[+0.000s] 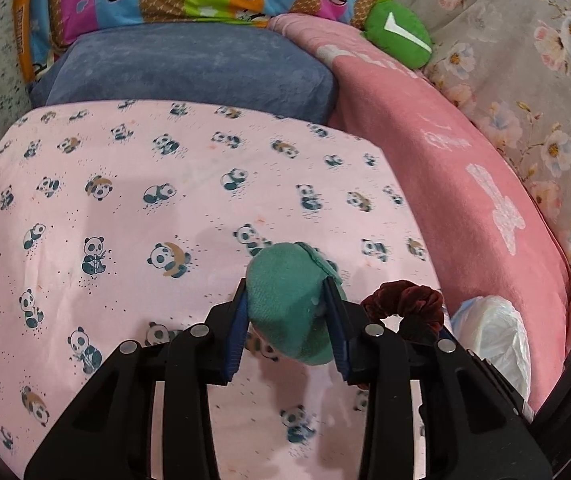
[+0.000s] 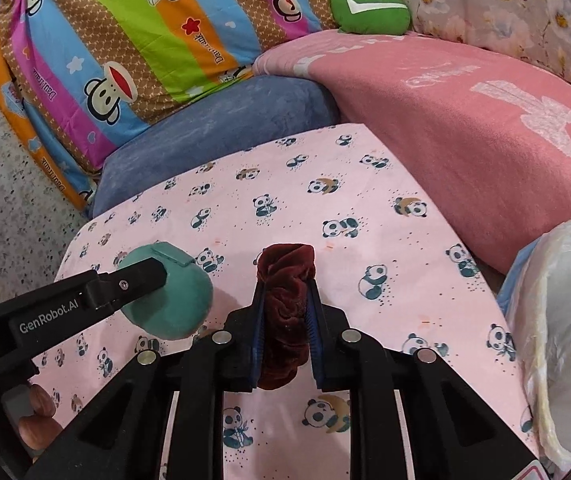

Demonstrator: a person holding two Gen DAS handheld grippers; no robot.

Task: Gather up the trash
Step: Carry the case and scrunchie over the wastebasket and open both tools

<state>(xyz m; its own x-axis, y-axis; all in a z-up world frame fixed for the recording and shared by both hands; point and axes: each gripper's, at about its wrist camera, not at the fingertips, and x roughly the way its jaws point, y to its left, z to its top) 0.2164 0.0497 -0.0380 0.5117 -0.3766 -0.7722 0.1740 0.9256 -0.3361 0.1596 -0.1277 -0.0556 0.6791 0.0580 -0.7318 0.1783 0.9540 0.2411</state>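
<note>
My left gripper point(image 1: 287, 300) is shut on a round teal felt piece point(image 1: 285, 304) and holds it above the pink panda cloth point(image 1: 125, 216). The teal piece also shows in the right wrist view point(image 2: 173, 300), clamped in the left gripper point(image 2: 153, 276). My right gripper point(image 2: 285, 292) is shut on a dark red velvet scrunchie point(image 2: 287, 304), held just above the panda cloth point(image 2: 365, 208). The scrunchie also shows in the left wrist view point(image 1: 405, 304), to the right of the teal piece.
A white plastic bag point(image 2: 565, 320) lies at the right edge of the cloth; it also shows in the left wrist view point(image 1: 493, 336). A blue cushion point(image 1: 189, 68), a pink blanket point(image 2: 465, 128), a striped monkey-print quilt point(image 2: 125, 48) and a green plush point(image 2: 369, 8) lie behind.
</note>
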